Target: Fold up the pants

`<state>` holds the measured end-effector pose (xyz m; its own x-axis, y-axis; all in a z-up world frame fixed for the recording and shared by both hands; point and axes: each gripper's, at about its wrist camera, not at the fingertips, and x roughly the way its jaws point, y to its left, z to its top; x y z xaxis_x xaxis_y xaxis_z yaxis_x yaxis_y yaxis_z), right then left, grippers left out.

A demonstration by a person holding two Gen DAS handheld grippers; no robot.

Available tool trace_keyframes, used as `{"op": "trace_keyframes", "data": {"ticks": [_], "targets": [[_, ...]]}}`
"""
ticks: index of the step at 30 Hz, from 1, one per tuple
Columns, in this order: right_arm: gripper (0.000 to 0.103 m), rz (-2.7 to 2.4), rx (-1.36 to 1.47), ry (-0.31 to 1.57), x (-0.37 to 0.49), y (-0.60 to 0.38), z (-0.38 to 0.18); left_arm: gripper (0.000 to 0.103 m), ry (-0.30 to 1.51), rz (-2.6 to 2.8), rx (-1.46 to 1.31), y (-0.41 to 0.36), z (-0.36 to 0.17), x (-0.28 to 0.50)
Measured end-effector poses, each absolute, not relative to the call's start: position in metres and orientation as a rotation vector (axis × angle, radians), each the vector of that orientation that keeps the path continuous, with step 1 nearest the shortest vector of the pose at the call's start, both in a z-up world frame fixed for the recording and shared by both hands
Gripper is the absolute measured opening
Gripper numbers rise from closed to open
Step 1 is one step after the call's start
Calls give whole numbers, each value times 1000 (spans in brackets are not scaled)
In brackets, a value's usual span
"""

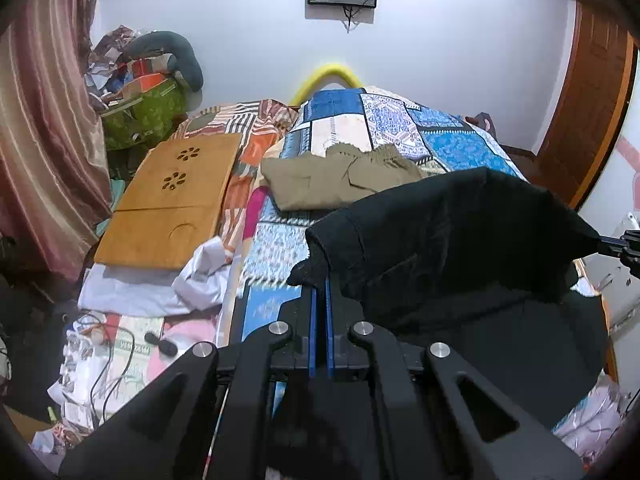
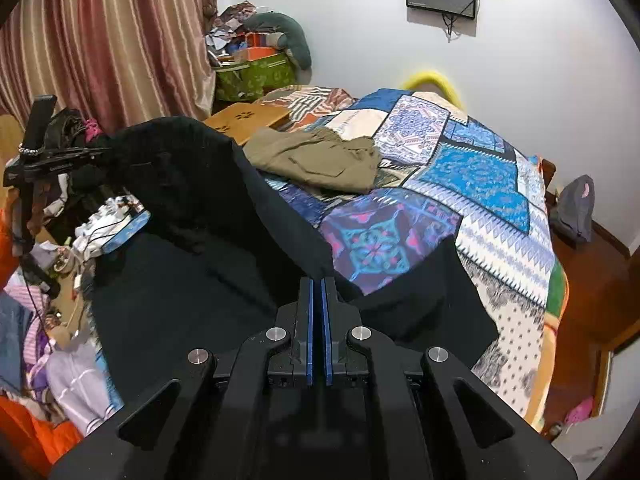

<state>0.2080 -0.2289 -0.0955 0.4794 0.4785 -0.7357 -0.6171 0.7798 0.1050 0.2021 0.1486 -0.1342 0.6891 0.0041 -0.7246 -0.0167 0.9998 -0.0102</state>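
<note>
Black pants [image 1: 452, 240] hang lifted over the near end of the bed, stretched between both grippers. My left gripper [image 1: 321, 280] is shut on one corner of the black fabric. My right gripper [image 2: 317, 282] is shut on the other corner; the pants [image 2: 192, 208] drape down to its left. In the left wrist view the right gripper [image 1: 624, 246] shows at the right edge, pinching the cloth. In the right wrist view the left gripper [image 2: 60, 164] shows at the left, also pinching it. Olive pants [image 1: 332, 178] lie folded farther up the bed, also in the right wrist view [image 2: 316, 160].
The bed carries a blue patchwork cover [image 2: 472, 184]. A wooden lap tray [image 1: 172, 204] lies left of it on striped bedding. Cluttered clothes and cables [image 1: 104, 352] fill the floor at left. A curtain [image 1: 44, 128] hangs left; a wooden door [image 1: 584, 120] stands right.
</note>
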Motion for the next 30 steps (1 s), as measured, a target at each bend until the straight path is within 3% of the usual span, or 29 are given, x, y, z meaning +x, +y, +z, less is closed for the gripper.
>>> {"op": "trace_keyframes", "data": {"ticks": [15, 30], "targets": [[3, 720, -152, 924, 131, -228, -131, 2, 873, 75, -66, 156, -186, 109], [4, 695, -79, 1022, 103, -225, -175, 1, 1019, 155, -130, 170, -262, 83]]}}
